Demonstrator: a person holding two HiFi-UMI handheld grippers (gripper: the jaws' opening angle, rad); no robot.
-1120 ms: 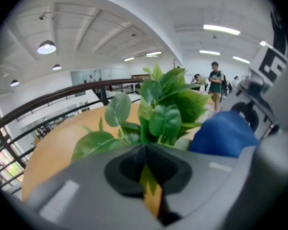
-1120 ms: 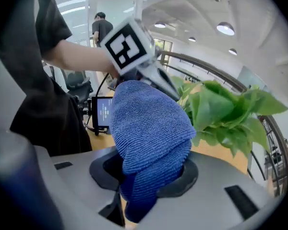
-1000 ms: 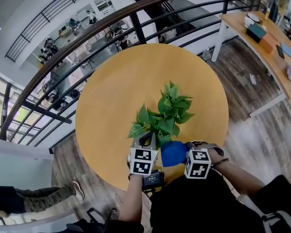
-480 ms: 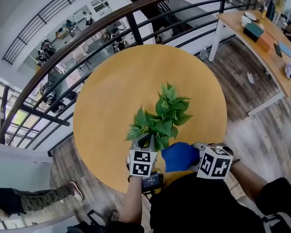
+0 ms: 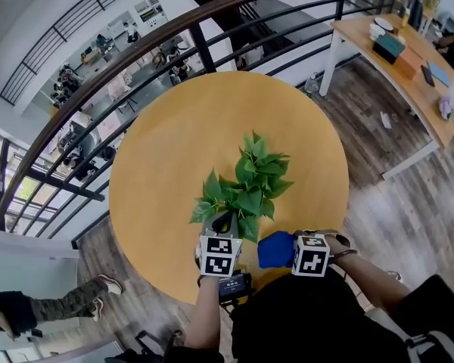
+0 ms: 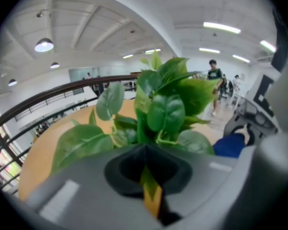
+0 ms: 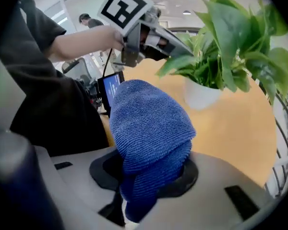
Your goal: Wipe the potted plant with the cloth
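Observation:
A leafy green potted plant (image 5: 246,187) stands on the round wooden table (image 5: 174,142); its white pot (image 7: 201,94) shows in the right gripper view. My left gripper (image 5: 225,224) is at the plant's near side, shut on one leaf (image 7: 175,61), which runs edge-on between its jaws (image 6: 146,176). My right gripper (image 5: 289,249) is just right of it, near the table's front edge, shut on a bunched blue cloth (image 7: 151,128). The cloth (image 5: 275,249) sits a little short of the leaves and does not touch them.
A dark metal railing (image 5: 136,44) curves behind the table, with a lower floor beyond it. A wooden desk (image 5: 408,59) with boxes stands at the far right. A person's legs (image 5: 53,305) show at the lower left. A small screen (image 5: 234,284) is mounted on the left gripper.
The right gripper swung out to the right with the blue cloth, then came back left and slightly lower. The left gripper stayed shut on its leaf.

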